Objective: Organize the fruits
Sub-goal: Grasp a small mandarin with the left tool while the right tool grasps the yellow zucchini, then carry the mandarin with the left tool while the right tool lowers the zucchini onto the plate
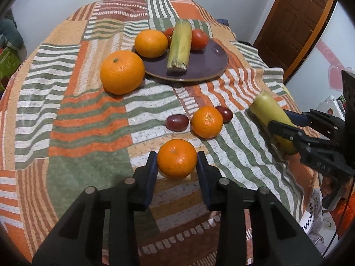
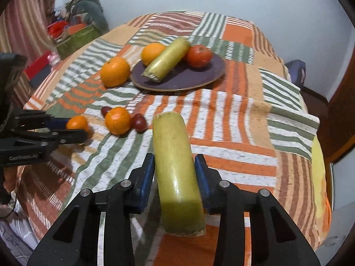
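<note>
Left gripper (image 1: 177, 165): its blue pads sit on either side of a small mandarin (image 1: 177, 158), both touching the fruit's flanks; the jaws are closed on it at about the fruit's width. The mandarin sits low over the striped tablecloth (image 1: 88, 115); whether it rests on the cloth cannot be told.

Right gripper (image 2: 175, 173): a yellow-green cane piece (image 2: 175, 166) lies lengthwise between the jaws, its cut end pointing away from the camera. The right pad touches it; a thin gap shows at the left pad, so a firm hold cannot be confirmed.

Loose on the cloth: a second mandarin (image 1: 207, 122) flanked by two red grapes (image 1: 177, 122), and a large orange (image 1: 122, 72) just beside the dark plate (image 1: 206, 66).

On the plate: an orange (image 1: 151, 43), a second cane piece (image 1: 180, 48) and tomatoes (image 1: 199, 39).
</note>
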Demonstrator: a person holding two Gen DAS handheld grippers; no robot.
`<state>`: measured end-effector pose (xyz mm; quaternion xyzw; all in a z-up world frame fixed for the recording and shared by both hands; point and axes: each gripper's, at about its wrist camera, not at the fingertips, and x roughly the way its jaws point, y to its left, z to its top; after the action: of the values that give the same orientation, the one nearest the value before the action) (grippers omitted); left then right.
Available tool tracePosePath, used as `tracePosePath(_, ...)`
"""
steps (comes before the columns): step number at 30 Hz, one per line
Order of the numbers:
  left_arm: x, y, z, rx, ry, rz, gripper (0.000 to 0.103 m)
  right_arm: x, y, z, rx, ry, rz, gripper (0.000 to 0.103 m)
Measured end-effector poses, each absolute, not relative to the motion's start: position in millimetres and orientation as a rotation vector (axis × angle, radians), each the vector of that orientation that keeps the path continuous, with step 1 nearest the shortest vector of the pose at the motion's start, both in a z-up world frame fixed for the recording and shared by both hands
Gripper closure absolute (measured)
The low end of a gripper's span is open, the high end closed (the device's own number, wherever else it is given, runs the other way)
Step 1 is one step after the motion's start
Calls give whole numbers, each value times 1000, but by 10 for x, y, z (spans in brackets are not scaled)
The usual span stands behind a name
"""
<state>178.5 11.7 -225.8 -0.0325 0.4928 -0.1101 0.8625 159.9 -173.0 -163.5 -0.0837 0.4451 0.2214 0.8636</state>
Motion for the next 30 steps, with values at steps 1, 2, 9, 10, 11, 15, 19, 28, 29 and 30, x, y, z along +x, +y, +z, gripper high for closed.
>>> tracePosePath(1, 1784, 129, -2236, -70, 1027, -228, 68, 1625, -1748, -1618, -168, 931, 457, 69)
tracePosePath(2, 1788, 141, -2211, -74, 1021, -226, 68, 1655, -1774, -1594, -155, 926, 451, 69)
tracePosePath(9, 1882, 211, -2035, -84, 977, -213, 68, 1780, -1860, -1381, -86, 855, 423, 70)
tracePosePath(10, 1898, 215, -2016, -86, 973, -212, 68, 1801, -1863, -1354, -82, 847, 420, 70)
tracePosePath(11, 1918, 218, -1993, -89, 968, -212, 68, 1821, -1866, -1325, -79, 838, 418, 70)
tracePosePath(15, 2006, 221, -1926, -90, 948, -207, 68, 1908, -1854, -1226, -66, 811, 420, 70)
tracePosePath(19, 2121, 240, -1878, -90, 936, -203, 68, 1996, -1816, -1158, -56, 793, 426, 70)
tracePosePath(28, 2484, 257, -1800, -83, 905, -195, 68, 2263, -1624, -1087, -56, 771, 459, 70)
tracePosePath(29, 2522, 257, -1803, -84, 904, -195, 68, 2292, -1601, -1091, -58, 771, 462, 70)
tracePosePath(30, 2579, 258, -1810, -86, 905, -194, 68, 2333, -1568, -1099, -60, 772, 466, 70)
